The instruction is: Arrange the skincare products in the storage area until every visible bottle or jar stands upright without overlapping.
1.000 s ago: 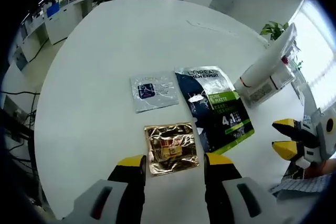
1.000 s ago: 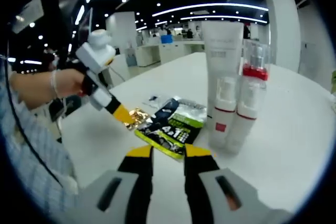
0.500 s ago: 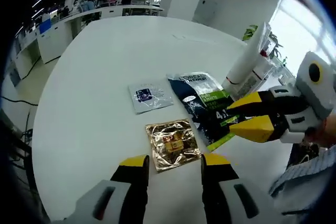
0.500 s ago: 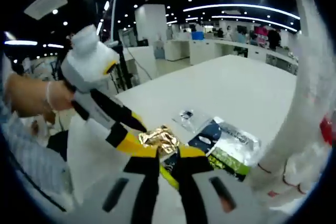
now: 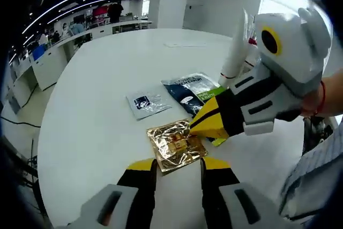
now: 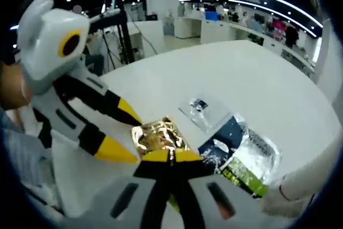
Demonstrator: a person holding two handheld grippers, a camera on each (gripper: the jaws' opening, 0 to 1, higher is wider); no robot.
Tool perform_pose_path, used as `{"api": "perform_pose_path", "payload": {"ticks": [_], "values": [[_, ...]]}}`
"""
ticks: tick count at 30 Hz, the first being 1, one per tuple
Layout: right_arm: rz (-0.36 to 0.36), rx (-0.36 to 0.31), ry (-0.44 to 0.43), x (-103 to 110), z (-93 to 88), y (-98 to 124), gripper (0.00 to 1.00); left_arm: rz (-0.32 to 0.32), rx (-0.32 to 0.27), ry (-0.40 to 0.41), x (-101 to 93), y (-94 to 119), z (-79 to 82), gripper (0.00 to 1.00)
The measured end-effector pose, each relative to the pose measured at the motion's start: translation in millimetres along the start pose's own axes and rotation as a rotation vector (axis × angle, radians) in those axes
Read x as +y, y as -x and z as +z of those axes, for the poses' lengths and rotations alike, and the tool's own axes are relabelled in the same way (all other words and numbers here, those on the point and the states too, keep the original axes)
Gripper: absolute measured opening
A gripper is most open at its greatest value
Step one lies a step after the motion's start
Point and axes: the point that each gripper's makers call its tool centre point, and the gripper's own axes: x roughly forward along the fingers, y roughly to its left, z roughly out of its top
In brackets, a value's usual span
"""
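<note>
White tube at 1 o'clock in left gripper view, looks upright near the far table edge, well apart from both grippers. Bottles beside it too blurred to judge.

Nearer in: three flat packs on the table.
- Dark pouch nearest the tube.
- Silver sachet at its 9 o'clock, apart.
- Gold sachet closest, just off the left gripper's tips at 12 o'clock. Looks to lap the dark pouch's corner at its 3 o'clock side; can't confirm.

Tools:
- Left gripper: jaws moderately open, nothing between them, straddling the gold sachet's near edge.
- Right gripper: enters from 3 o'clock, jaws pressed together at the gold sachet's right edge. In right gripper view tips meet at the foil's 5 o'clock corner. Can't tell if foil is actually pinched or tips just rest on it.

Likely step: separating gold sachet from dark pouch. To do it well:
- Confirm a real bite on one layer only, not foil plus pouch.
- Pin the other pack with the left jaws before dragging.
- Slide low toward 9 o'clock, into bare table.
- Avoid sweeping toward the tube; looks easy to topple.
</note>
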Motion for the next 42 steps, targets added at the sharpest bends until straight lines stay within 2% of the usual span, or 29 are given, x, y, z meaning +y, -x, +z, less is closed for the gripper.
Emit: {"api": "perform_pose_path", "payload": {"ticks": [4, 28, 42], "values": [[-0.002, 0.009, 0.011, 0.0, -1.2, -1.7, 0.01, 0.005, 0.002, -0.012, -0.8, 0.8, -1.5, 0.31], [-0.007, 0.002, 0.070, 0.9, 1.8, -7.5, 0.01, 0.022, 0.004, -0.041, -2.1, 1.4, -3.6, 0.30], [-0.032, -0.001, 0.059, 0.4, 2.0, -7.8, 0.01, 0.049, -0.009, -0.059, 4.6, 0.6, -0.4, 0.29]]}}
